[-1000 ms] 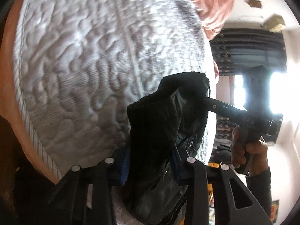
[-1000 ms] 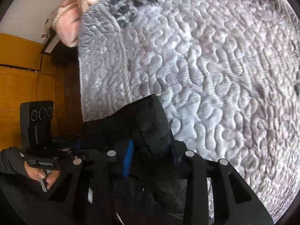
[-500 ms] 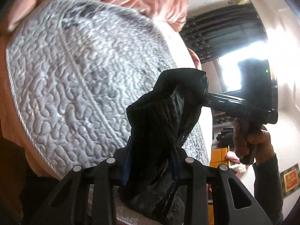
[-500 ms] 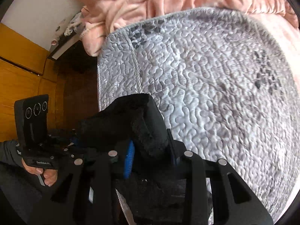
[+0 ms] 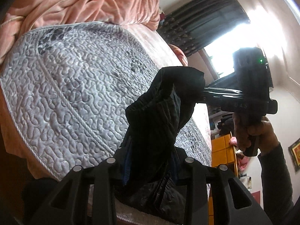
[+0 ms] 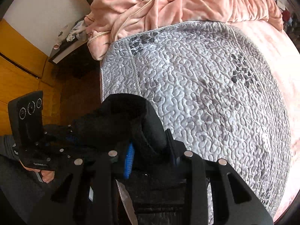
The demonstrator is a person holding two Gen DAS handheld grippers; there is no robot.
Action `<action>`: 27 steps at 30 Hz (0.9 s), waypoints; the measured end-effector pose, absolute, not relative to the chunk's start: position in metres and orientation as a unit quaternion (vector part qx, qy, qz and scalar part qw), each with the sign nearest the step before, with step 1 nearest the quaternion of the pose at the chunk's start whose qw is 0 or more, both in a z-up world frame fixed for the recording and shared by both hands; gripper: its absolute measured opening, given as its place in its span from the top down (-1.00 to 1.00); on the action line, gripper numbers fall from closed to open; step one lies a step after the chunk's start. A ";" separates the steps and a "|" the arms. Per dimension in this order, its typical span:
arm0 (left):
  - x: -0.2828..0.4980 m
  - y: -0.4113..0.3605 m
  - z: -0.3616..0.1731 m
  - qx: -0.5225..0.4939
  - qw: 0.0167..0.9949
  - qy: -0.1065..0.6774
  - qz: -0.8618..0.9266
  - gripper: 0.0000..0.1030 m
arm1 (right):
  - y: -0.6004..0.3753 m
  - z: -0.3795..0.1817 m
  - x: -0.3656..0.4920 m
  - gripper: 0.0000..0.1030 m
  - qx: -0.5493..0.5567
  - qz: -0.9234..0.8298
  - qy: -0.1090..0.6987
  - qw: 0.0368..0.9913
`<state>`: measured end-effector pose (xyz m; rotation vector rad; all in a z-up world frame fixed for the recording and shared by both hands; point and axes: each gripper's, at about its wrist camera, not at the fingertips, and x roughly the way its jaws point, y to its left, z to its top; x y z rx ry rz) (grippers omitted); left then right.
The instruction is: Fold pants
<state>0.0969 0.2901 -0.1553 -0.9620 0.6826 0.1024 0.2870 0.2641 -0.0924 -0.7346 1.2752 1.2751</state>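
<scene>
Black pants [image 5: 153, 123] held up above a grey quilted mattress [image 5: 75, 93], gathered into a thick bunched fold that spans from one gripper to the other. Left gripper [image 5: 150, 161] clamped on the near end of the fold, blue pads pressed against the cloth on both sides. Right gripper [image 6: 150, 155] likewise clamped on bunched black fabric, one blue ribbed pad [image 6: 129, 161] visible at the left of the bite. In the left wrist view, right gripper [image 5: 201, 93] reaching in from the right side, gripped from below by a hand [image 5: 251, 131] in a dark sleeve, fingertips buried in the far end of the fold. In the right wrist view, left gripper [image 6: 61, 136] at lower left, mostly dark against the cloth, with a hand [image 6: 46, 175] under its body. Remainder of the garment hanging below both grippers, with shiny dark fabric and a zip line visible under the left gripper; lowest part lying on or just above the near mattress edge, contact not determinable. Crumpled pink blanket [image 6: 168, 1] at the far end of the mattress, well apart from the pants. Wooden floor [image 6: 16, 78] beside the bed. Dark curtains [image 5: 202, 28] next to a bright window.
</scene>
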 end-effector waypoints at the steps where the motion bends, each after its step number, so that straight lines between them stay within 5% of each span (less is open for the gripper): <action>1: 0.097 0.289 -0.154 -0.451 0.831 0.322 0.047 0.36 | 0.261 -0.090 0.287 0.41 -0.312 0.541 0.541 0.564; 27: 0.104 0.232 -0.101 -0.382 0.865 0.325 0.002 0.36 | 0.199 -0.045 0.281 0.42 -0.293 0.520 0.523 0.609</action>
